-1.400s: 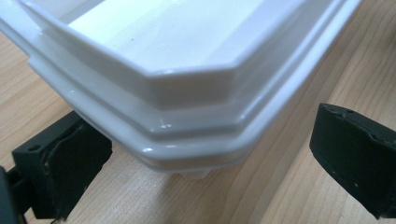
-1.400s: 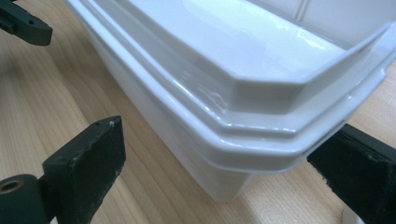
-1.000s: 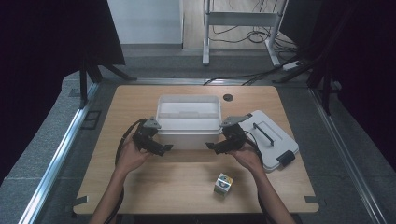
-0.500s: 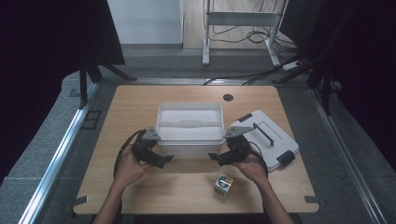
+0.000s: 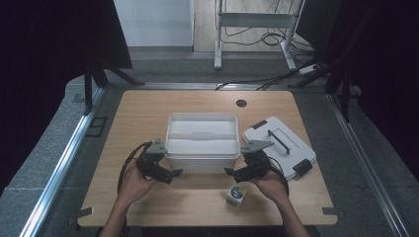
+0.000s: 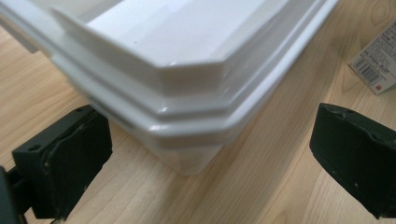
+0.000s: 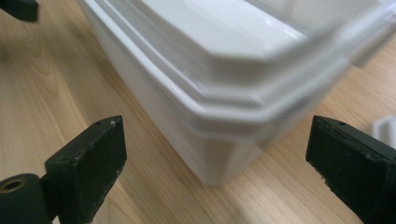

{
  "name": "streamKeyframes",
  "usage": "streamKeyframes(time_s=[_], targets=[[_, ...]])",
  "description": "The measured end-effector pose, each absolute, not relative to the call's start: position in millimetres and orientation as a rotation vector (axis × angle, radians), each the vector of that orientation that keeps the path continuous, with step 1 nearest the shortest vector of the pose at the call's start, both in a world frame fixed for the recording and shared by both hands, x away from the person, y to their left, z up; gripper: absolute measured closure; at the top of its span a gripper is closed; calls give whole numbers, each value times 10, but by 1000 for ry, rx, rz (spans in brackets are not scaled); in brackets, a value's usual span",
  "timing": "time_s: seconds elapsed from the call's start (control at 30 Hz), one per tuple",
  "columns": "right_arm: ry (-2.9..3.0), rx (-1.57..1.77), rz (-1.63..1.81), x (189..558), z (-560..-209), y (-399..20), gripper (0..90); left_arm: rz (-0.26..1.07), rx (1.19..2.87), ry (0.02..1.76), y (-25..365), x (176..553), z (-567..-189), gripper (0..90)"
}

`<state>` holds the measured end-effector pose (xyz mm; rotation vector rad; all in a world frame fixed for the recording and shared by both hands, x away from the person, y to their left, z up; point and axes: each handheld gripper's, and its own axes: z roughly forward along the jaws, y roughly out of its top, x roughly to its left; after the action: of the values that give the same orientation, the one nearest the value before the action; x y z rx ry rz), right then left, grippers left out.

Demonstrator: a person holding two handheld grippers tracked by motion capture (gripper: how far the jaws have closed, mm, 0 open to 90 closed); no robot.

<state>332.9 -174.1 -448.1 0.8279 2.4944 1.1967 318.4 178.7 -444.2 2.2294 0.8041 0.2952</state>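
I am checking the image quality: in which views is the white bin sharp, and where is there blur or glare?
High view: white bin evenly lit, table sharp, surroundings dark. Left gripper view: bin corner fairly sharp, small glints. Right gripper view: upper rim smeared by blur, faint highlights.

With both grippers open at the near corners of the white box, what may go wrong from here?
1. The left gripper and right gripper face slanted corners of the white box; the jaws may slip off.
2. The small carton lies near the right hand and may be knocked.
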Motion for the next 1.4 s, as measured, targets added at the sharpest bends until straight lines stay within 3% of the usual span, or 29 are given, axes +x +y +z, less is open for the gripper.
streamKeyframes(time_s=[0.6, 1.07, 1.27, 1.4], targets=[[2475, 986, 1095, 3230, -4908, -2251, 10, 355, 2243, 789, 2117, 3203, -4076, 0], [2529, 980, 1043, 3166, -5155, -2358, 29, 384, 2322, 742, 1928, 3542, -3735, 0], [2514, 953, 1036, 3144, -5187, -2369, 32, 374, 2416, 637, 1773, 3784, -3659, 0], [2513, 954, 1035, 3144, -5188, -2370, 32, 337, 2467, 512, 1719, 3916, -3641, 73]])
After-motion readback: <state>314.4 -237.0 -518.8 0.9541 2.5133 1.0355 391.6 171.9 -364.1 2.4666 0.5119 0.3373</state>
